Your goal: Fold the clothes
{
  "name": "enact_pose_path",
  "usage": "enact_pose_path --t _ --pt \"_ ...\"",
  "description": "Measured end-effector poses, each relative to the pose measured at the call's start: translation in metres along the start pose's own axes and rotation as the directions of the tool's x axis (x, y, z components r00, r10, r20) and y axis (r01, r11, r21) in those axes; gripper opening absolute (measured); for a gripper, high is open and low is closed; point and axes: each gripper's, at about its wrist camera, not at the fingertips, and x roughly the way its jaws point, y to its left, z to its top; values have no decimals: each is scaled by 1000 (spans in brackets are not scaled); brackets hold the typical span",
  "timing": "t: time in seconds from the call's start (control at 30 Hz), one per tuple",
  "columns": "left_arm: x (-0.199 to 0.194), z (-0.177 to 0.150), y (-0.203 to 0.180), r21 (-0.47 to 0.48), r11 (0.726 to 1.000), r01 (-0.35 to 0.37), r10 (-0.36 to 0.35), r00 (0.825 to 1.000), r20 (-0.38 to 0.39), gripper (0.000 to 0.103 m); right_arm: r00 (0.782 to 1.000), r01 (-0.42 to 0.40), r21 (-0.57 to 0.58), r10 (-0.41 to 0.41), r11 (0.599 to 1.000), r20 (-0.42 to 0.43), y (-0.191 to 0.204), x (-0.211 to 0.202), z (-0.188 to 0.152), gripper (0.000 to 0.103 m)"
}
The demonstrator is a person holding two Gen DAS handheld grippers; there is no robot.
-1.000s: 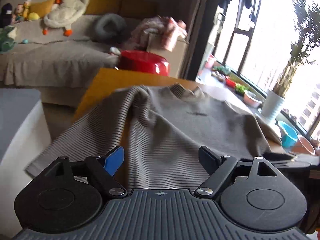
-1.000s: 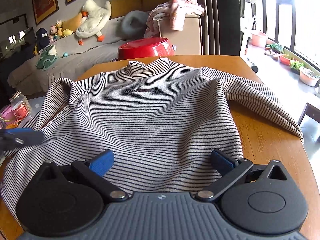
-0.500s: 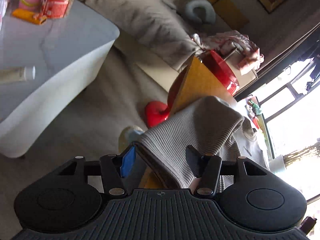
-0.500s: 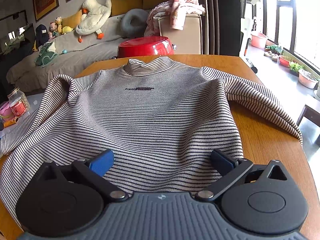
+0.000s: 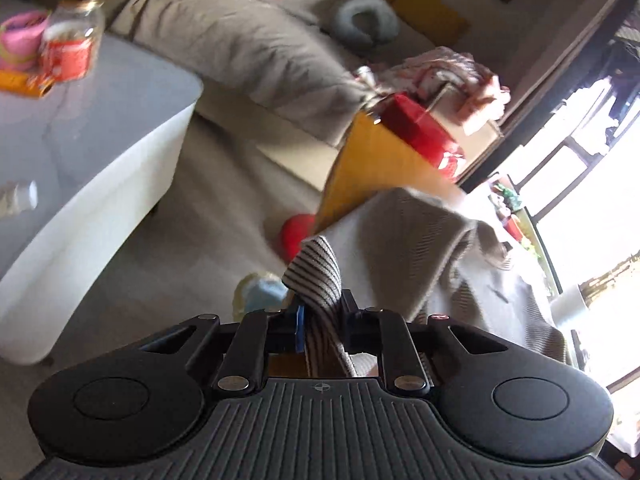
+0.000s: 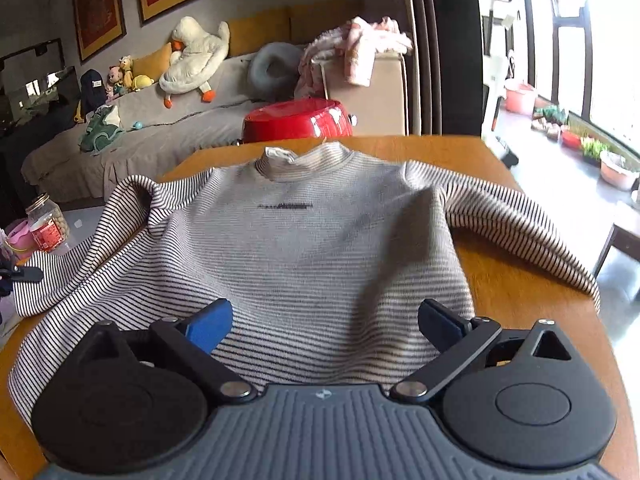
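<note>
The sweater (image 6: 304,240), grey-white with thin dark stripes, lies front up on the table (image 6: 520,292), collar far, hem near. Its right sleeve trails over the right edge; the left sleeve cuff (image 5: 318,280) is lifted, pinched.

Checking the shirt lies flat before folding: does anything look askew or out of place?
Yes. The striped shirt lies crooked: its left sleeve is bunched and hangs off the wooden table edge, pinched in the left gripper. The collar is partly flipped.

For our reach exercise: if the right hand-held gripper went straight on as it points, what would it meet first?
Probably the striped sweater spread on the wooden table, directly ahead of the open right hand-held gripper.
</note>
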Motion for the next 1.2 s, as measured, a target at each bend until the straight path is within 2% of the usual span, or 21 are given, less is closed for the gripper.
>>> enact_pose_path --t 0.07,0.13,0.2,0.27,0.33,0.47,0.57,0.63,0.7,0.83,0.9,0.97,1.03,1.1,1.2 --pt "0 7 -20 38 999 36 -37 999 16 16 995 38 -102 -29 994 92 14 -17 11 91" --pt "0 14 -41 75 994 75 -78 997 30 16 982 82 -200 -45 976 184 29 -33 21 86" --pt "1 21 -63 109 987 118 -122 992 38 15 964 117 -283 -40 952 264 45 -47 29 80" --pt "3 29 -86 132 976 174 -181 983 37 15 949 123 -363 -3 924 315 62 -57 34 68" --pt "5 35 -110 154 959 240 -247 969 27 15 943 114 -446 44 888 328 80 -61 35 61" --pt "6 36 -159 233 902 362 -373 928 3 15 950 51 -533 123 845 286 102 -61 36 59" --pt "7 35 -184 283 855 434 -444 896 -32 15 954 46 -545 125 837 273 106 -54 40 59" --pt "5 39 -186 290 841 457 -465 884 -45 15 958 49 -543 115 839 263 105 -48 43 59" --pt "-2 45 -173 301 838 454 -466 884 -37 15 965 47 -527 98 848 243 100 -40 46 59" --pt "-13 56 -117 287 894 344 -362 932 11 17 977 -19 -510 123 860 171 99 -29 50 39" --pt "-17 62 -88 261 922 286 -305 952 37 17 976 -93 -509 181 856 125 110 -24 51 36" --pt "-20 66 -61 205 947 246 -262 963 58 17 966 -157 -534 243 831 94 130 -21 49 35" --pt "-21 68 -47 165 957 240 -252 966 53 17 957 -172 -574 273 801 94 154 -17 45 36" --pt "-20 68 -45 157 955 251 -261 964 47 17 957 -126 -628 261 768 128 180 -12 38 36" --pt "-23 70 -63 173 938 301 -313 948 46 17 949 -61 -687 256 724 185 210 -2 30 47"
